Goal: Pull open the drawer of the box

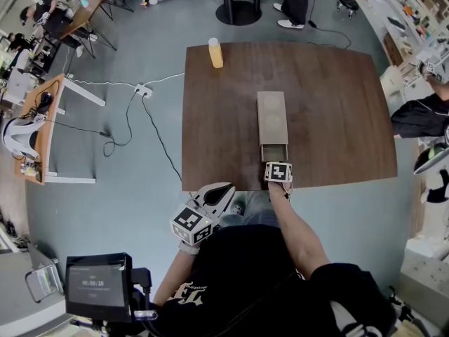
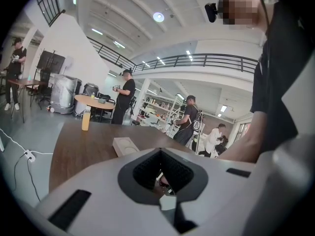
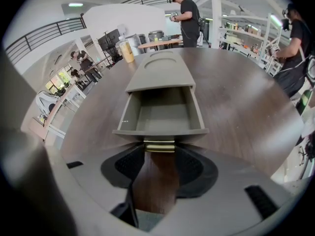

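Note:
A long grey box (image 1: pixel 272 118) lies on the brown table (image 1: pixel 337 104), its drawer (image 1: pixel 273 152) slid partly out toward me. In the right gripper view the drawer (image 3: pixel 161 113) is empty, and its brass handle (image 3: pixel 159 145) sits between the black pads. My right gripper (image 1: pixel 276 163) (image 3: pixel 159 150) is shut on that handle at the table's near edge. My left gripper (image 1: pixel 223 192) hangs off the table by my body with nothing in it. In its own view the left gripper (image 2: pixel 162 181) has its jaws together, and the box (image 2: pixel 126 145) lies beyond.
A yellow bottle (image 1: pixel 215 53) (image 2: pixel 86 118) stands at the table's far left corner. On the floor to the left lie a power strip and cables (image 1: pixel 142 90). A small screen (image 1: pixel 95 285) sits at lower left. People stand at other tables farther off.

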Action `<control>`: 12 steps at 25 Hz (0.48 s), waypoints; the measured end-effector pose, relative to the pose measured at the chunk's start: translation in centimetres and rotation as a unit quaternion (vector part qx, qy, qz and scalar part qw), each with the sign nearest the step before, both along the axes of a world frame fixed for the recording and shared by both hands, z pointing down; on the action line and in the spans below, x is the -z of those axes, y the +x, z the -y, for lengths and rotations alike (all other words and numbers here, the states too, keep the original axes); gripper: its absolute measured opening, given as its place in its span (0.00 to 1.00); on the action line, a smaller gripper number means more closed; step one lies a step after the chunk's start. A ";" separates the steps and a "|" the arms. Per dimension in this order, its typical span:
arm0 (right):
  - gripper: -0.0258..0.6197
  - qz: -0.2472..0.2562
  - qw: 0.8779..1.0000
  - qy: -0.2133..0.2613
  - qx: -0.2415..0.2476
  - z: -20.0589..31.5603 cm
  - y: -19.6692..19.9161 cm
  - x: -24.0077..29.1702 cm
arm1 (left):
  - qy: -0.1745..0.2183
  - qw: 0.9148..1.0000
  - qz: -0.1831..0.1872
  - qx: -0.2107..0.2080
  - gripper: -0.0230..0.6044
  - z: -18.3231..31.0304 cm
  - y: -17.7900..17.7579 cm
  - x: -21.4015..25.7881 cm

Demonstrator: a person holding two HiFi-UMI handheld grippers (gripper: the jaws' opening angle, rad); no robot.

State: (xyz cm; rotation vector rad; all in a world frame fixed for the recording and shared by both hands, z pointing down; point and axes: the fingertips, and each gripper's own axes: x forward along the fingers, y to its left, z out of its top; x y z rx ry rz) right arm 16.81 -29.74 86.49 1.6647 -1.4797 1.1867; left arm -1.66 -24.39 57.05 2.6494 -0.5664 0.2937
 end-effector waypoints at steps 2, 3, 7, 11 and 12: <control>0.31 -0.008 1.000 -0.006 0.001 -1.2 0.5 0.2 | 0.000 1.000 -0.001 -0.001 0.04 -0.9 0.3 0.4; 0.31 -0.005 1.000 -0.003 0.003 -1.4 0.4 0.2 | 0.001 1.000 -0.002 -0.001 0.04 -1.2 0.5 0.5; 0.31 0.005 1.000 -0.001 0.005 -1.9 -0.5 -0.1 | 0.006 1.000 -0.006 -0.007 0.04 -1.8 0.4 0.6; 0.31 -0.015 1.000 -0.012 0.002 -2.8 -0.1 -0.4 | 0.009 1.000 -0.008 -0.013 0.04 -2.1 0.4 0.5; 0.31 -0.006 1.000 -0.008 0.002 -2.8 -0.4 -0.5 | 0.010 1.000 -0.008 -0.015 0.04 -2.1 0.4 0.4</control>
